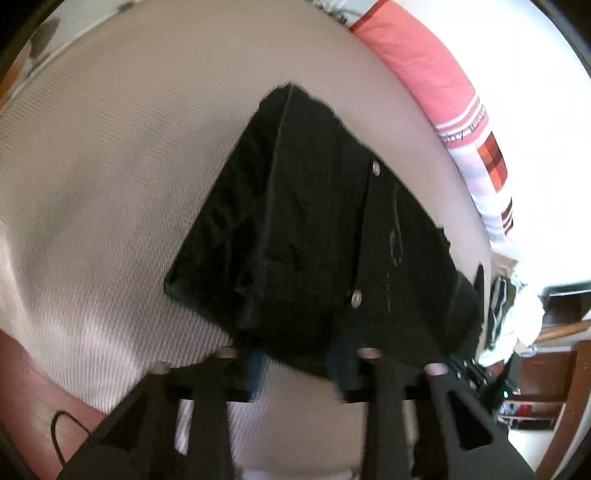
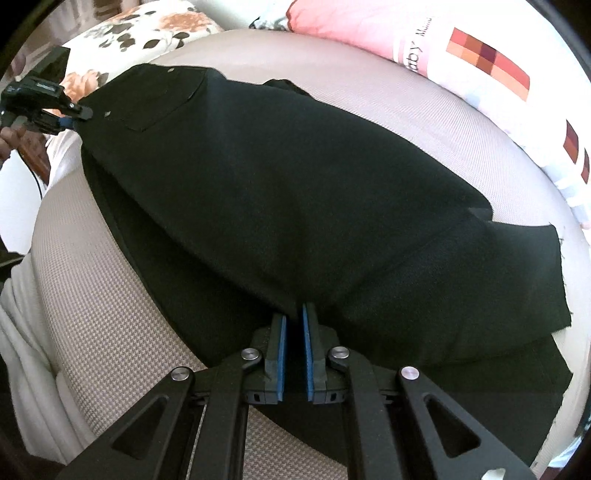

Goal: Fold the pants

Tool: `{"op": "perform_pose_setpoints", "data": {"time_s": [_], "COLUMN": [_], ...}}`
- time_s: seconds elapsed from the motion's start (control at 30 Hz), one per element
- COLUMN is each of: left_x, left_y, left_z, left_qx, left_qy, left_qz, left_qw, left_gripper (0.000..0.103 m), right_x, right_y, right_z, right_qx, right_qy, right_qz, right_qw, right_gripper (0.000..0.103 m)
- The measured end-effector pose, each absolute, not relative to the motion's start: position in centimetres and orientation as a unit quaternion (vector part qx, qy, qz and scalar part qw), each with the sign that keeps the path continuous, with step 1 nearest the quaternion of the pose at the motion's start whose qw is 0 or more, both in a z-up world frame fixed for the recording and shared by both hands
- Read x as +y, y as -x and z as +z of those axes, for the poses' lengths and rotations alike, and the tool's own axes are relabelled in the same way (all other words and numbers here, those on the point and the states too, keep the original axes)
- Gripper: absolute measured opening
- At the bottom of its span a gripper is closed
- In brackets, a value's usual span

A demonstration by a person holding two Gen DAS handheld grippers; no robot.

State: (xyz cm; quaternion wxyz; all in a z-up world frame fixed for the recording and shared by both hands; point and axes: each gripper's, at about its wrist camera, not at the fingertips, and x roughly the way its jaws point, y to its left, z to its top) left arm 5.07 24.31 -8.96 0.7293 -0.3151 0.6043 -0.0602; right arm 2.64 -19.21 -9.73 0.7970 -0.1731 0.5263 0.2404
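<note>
Black pants (image 2: 295, 184) lie spread over a beige woven cushion (image 2: 110, 295), with the pocket and rivets at the far left and a leg hem at the right. My right gripper (image 2: 294, 310) is shut on a fold of the near edge, a thin strip of black cloth showing between its blue pads. My left gripper (image 2: 83, 114) pinches the waist corner at the far left. In the blurred left wrist view the pants (image 1: 303, 221) rise up into the left gripper (image 1: 297, 365), with bunched cloth filling the space between the pads.
A pink and white pillow (image 2: 351, 26) and a floral pillow (image 2: 147, 26) border the cushion at the back. White cloth (image 2: 22, 314) hangs at the left edge. A pile of clothes (image 1: 517, 314) sits beyond the cushion's right side, with wooden furniture behind it.
</note>
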Motion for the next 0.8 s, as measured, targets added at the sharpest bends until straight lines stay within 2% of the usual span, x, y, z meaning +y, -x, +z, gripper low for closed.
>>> {"op": "perform_pose_setpoints", "data": {"time_s": [0.07,0.2,0.27,0.5,0.67,0.8], "left_x": [23.9,23.5,23.7,24.4,24.1,22.7], "left_y": [-5.6,-6.8,-7.7,-7.0,-6.2,-5.5], "left_z": [-7.6,-3.1,-2.7,-8.2,-8.4,-8.7], "left_qx": [0.592,0.542,0.541,0.618,0.610,0.602], "left_qy": [0.292,0.232,0.221,0.165,0.157,0.115], "left_qz": [-0.067,-0.110,-0.128,-0.112,-0.111,-0.095], "left_qw": [0.748,0.801,0.801,0.760,0.768,0.785], "left_gripper": [0.016,0.016,0.016,0.016,0.017,0.023], "right_x": [-19.3,-19.6,-19.3,-18.3,-18.4,-18.4], "right_y": [-2.3,-1.4,-0.5,0.5,0.7,0.2], "right_z": [-9.0,-6.6,-6.1,-8.9,-8.7,-9.6], "right_qx": [0.521,0.514,0.512,0.550,0.552,0.557], "right_qy": [0.163,0.135,0.141,0.139,0.142,0.144], "right_qz": [0.234,0.234,0.236,0.249,0.256,0.256], "right_qw": [0.805,0.814,0.814,0.785,0.781,0.777], "right_gripper": [0.007,0.007,0.007,0.007,0.007,0.008]}}
